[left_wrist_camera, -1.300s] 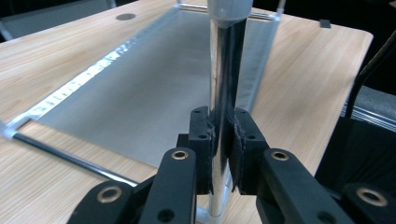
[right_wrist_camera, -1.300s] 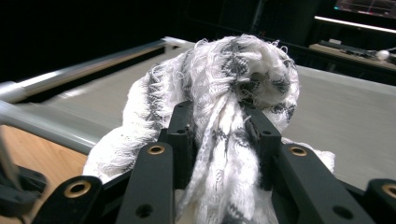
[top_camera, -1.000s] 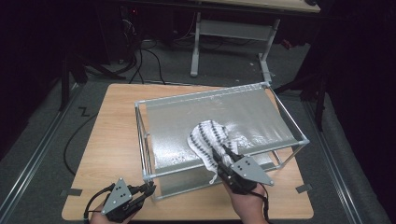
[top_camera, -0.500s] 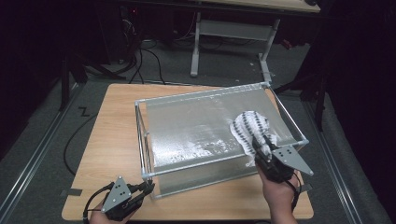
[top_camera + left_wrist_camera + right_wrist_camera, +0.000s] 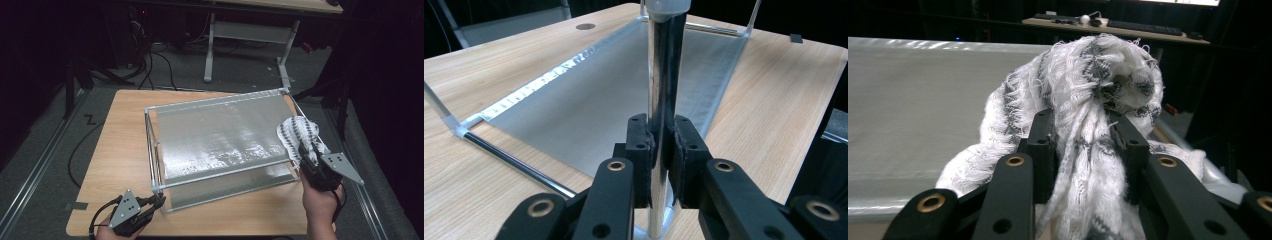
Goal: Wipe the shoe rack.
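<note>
Striped cloth (image 5: 1088, 125) bunched between right gripper (image 5: 1083, 150) fingers, pinched | left gripper (image 5: 663, 155) fingers clamp frame post (image 5: 659, 75)

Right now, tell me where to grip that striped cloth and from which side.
Grip the striped cloth at its bunched middle, coming from the near edge of the frame, as the right gripper does: the folds gather there into a thick wad that probably fills the jaws.

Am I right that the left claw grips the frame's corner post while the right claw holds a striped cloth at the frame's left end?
Not quite: the right claw holds the cloth at the frame's right end, as the high view shows. The left claw does grip the corner post.
</note>
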`<state>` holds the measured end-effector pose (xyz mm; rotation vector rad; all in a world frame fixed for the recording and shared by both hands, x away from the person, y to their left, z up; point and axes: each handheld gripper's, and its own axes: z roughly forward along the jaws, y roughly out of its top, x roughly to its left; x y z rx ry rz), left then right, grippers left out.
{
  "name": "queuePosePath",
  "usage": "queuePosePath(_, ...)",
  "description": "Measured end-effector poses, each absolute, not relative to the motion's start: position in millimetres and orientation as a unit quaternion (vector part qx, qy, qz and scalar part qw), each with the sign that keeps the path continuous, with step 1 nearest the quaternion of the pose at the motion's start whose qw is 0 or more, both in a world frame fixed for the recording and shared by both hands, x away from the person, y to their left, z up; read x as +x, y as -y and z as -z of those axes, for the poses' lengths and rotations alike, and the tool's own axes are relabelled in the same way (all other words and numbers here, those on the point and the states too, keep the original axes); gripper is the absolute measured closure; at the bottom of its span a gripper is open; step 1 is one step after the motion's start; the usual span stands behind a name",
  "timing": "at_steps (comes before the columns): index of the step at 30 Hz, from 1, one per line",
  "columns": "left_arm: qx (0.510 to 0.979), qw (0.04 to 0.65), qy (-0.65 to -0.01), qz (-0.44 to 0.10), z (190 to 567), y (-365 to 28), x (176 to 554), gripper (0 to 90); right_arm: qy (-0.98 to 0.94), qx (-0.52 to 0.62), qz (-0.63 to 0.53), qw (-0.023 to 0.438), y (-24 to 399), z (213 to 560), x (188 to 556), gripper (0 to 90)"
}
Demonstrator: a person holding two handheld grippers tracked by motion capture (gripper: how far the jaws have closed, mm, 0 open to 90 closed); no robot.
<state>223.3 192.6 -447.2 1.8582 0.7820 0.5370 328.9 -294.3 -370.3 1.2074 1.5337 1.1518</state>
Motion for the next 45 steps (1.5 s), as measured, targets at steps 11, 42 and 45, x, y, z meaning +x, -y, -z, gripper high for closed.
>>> queuePosePath(11, 0.766, 0.506, -0.327, -0.222, 448.2, -192.7, 224.0, 80.5, -0.603, 0.486, -0.465, 0.429, 301.6, 373.6, 331.5, 67.6)
queuePosePath(42, 0.768, 0.527, -0.297, -0.209, 451.1, -137.1, 230.9, 80.6, -0.662, 0.424, -0.500, 0.364, 247.3, 370.7, 327.9, 69.1)
queuePosePath(45, 0.769, 0.527, -0.294, -0.209, 451.1, -131.9, 231.2, 80.6, -0.671, 0.411, -0.502, 0.359, 235.8, 370.5, 324.6, 69.1)
